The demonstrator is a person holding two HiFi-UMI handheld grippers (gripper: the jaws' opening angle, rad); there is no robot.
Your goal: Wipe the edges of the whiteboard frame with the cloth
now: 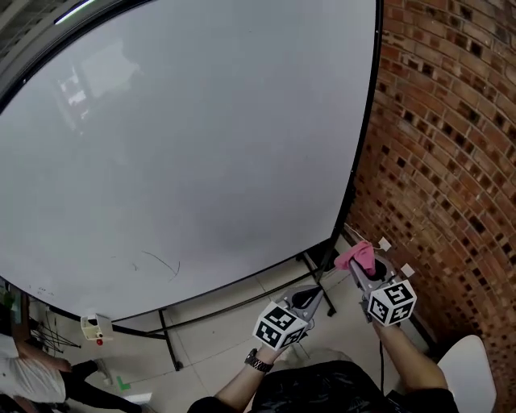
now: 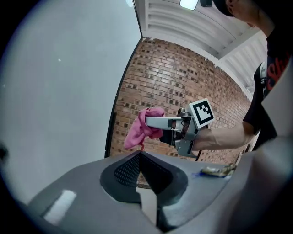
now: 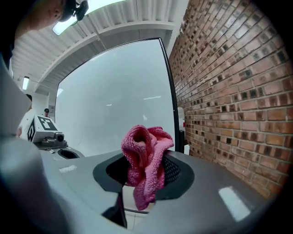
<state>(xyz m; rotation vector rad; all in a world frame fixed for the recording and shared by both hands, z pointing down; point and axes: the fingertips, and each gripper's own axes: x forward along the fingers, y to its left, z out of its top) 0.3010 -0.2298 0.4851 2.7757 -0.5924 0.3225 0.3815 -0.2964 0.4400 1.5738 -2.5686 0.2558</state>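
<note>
**A:** What sits at the far left?

**B:** A person (image 1: 32,377) in a white top, low in the head view's corner. They are near the black stand (image 1: 167,343) on the pale tiled floor (image 1: 234,323). Above them the whiteboard (image 1: 185,145) fills most of that view. Faint pen strokes (image 1: 161,262) near its lower edge are too thin to read.

**A:** Any print?

**B:** Only black-and-white square markers on each gripper's cube.

**A:** And the grippers?

**B:** The left gripper (image 2: 139,154) has its jaws pressed together with nothing in them. The right gripper (image 3: 146,160) is clamped on the pink cloth (image 3: 146,144), which hangs bunched. It is near the lower right corner of the black whiteboard frame (image 1: 364,145). I cannot tell whether the cloth touches the frame.

**A:** What do only the gripper views show?

**B:** A corrugated white ceiling (image 3: 114,27) and a ceiling light (image 2: 188,3).

**A:** Far right?

**B:** A brick wall (image 1: 451,145), just beside the frame.
</note>
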